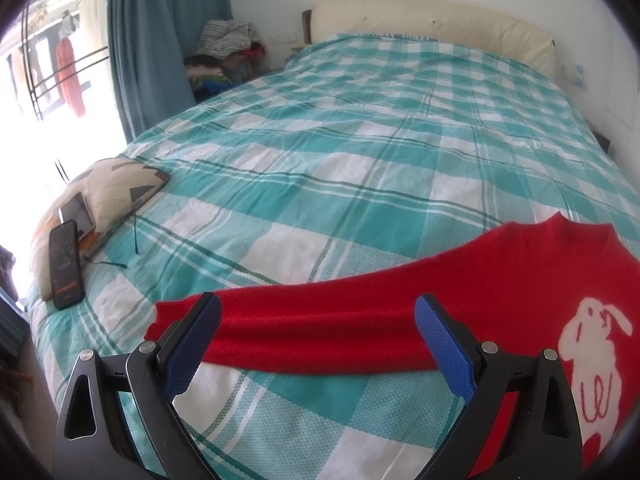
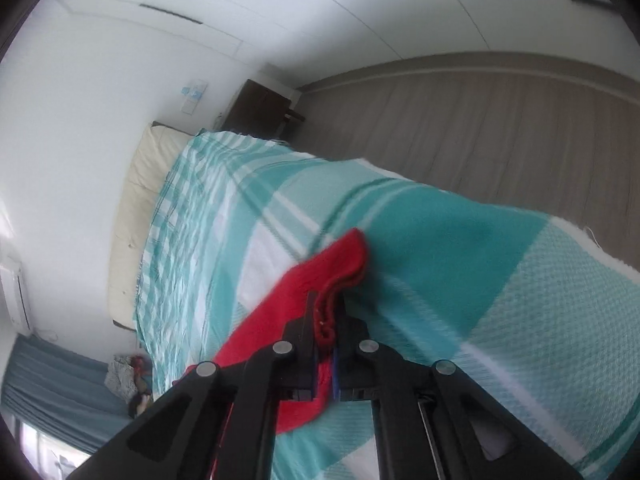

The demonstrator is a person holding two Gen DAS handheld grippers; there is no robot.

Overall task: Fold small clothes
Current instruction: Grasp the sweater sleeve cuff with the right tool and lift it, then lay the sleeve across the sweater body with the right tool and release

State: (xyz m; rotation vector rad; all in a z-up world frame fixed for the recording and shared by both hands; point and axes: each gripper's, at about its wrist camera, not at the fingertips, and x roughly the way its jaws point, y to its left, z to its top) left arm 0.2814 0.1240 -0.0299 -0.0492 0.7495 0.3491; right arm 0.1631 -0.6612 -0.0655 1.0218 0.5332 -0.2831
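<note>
The red sweater (image 1: 460, 296) lies spread on my checked bedspread (image 1: 340, 152), and I start from the tongs outward. My right gripper (image 2: 326, 320) is clamped tight on a bunched red edge of the sweater (image 2: 320, 280); both black fingers are pressed together with the knit squeezed between the blue pads, and a rounded fold of it pokes out past the tips toward one o'clock. That gripper is rolled hard over, so the bed runs tilted across its view, and it points downward at the bedspread (image 2: 460, 260). My left gripper (image 1: 316, 322) hangs with its jaws standing wide apart, pitched down over the sweater's outstretched sleeve (image 1: 280, 320), which crosses between the blue pads (image 1: 440, 336) without my being able to tell if either touches it. The white rabbit motif (image 1: 592, 344) sits at three o'clock of that gripper. Farther out at ten o'clock a patterned cushion (image 1: 116, 192) carries two phones (image 1: 66, 264), and the cream headboard (image 1: 432, 24) lies at twelve.
</note>
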